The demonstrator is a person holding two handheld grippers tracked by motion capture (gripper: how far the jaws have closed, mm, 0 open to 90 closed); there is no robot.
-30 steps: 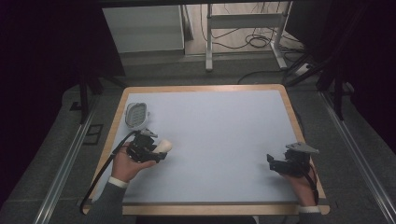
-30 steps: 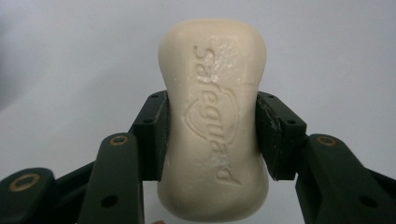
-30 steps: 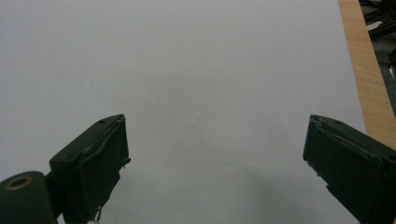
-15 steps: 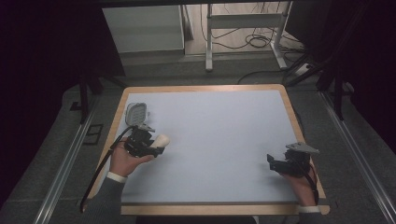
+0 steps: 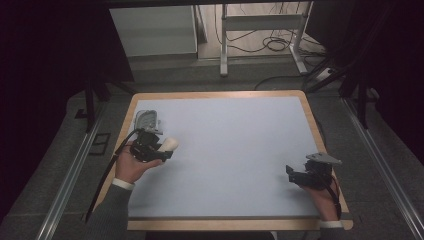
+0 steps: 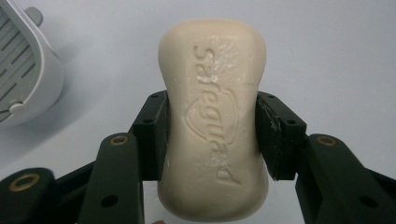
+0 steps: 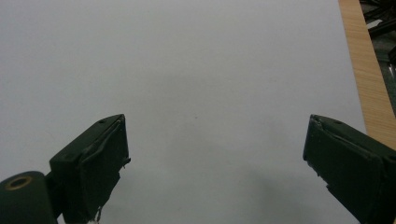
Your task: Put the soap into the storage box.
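Cream soap bar (image 6: 213,123), embossed "Safeguard", sits clamped at its waist between the jaws of the left gripper (image 6: 211,135), above the table's (image 5: 240,150) left side. Grey slatted soap dish (image 5: 147,120) lies just beyond, near the left edge. Right gripper (image 7: 217,161): jaws spread wide, nothing between them, near the right wooden rim (image 7: 366,70). Broad bare surface between them.
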